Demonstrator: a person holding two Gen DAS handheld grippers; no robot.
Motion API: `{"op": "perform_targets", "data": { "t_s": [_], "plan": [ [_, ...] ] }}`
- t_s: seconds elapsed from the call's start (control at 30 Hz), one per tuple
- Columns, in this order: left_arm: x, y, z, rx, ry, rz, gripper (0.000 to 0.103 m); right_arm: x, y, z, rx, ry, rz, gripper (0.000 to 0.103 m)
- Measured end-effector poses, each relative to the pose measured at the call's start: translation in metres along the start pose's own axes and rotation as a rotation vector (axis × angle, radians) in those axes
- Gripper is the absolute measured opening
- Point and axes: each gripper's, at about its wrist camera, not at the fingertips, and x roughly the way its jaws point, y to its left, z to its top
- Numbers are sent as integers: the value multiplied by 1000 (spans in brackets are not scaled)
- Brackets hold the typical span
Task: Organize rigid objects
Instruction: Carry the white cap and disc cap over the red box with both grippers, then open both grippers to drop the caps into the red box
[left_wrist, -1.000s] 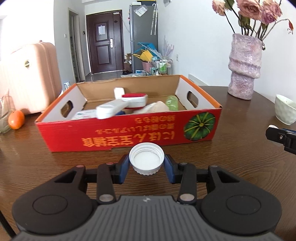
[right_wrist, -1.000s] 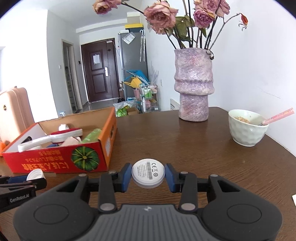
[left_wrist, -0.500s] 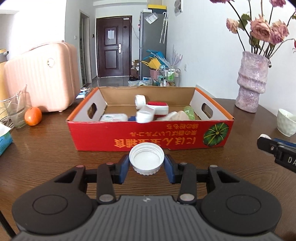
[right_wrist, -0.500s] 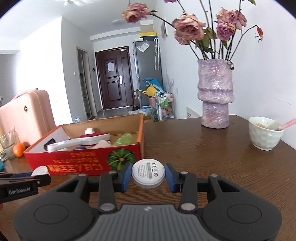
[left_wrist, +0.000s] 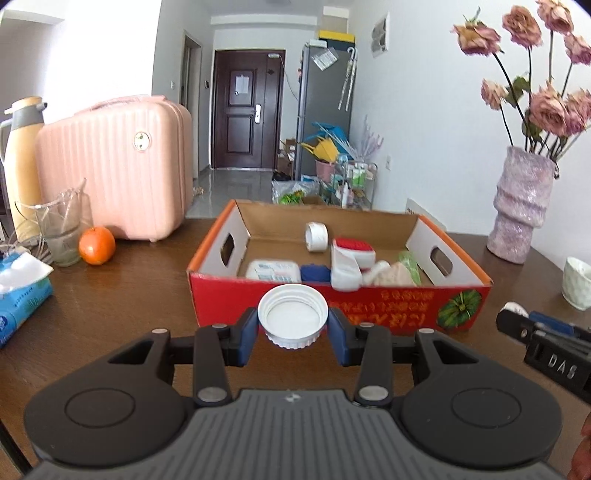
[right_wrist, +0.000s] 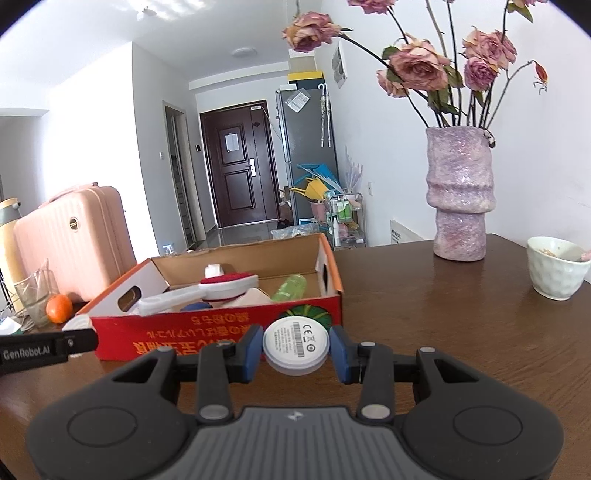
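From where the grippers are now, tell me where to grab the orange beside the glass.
Grip the orange across its widest middle, coming from the front right. It is round, so any opposite sides work, but the glass crowds its left and the pink suitcase stands behind. Both grippers are full; empty one first.

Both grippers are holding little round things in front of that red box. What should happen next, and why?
Probably carry the white cap in the left gripper forward over the red box wall: it is clamped, still short of the box, where similar items already lie.

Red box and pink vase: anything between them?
Nothing: bare table between red box and pink vase, clear in the right wrist view.
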Motion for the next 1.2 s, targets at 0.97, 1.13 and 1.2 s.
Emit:
{"op": "perform_targets", "data": {
  "t_s": [0.97,1.13,1.2],
  "plan": [
    [80,12,57,-51,-55,32,41,94,32,46,20,-61,-12,39],
    [100,12,61,-46,-48,39,41,110,34,53,14,-64,-13,39],
    [108,11,63,-36,-44,48,41,117,35,55,8,-64,-14,39]
  ]
}}
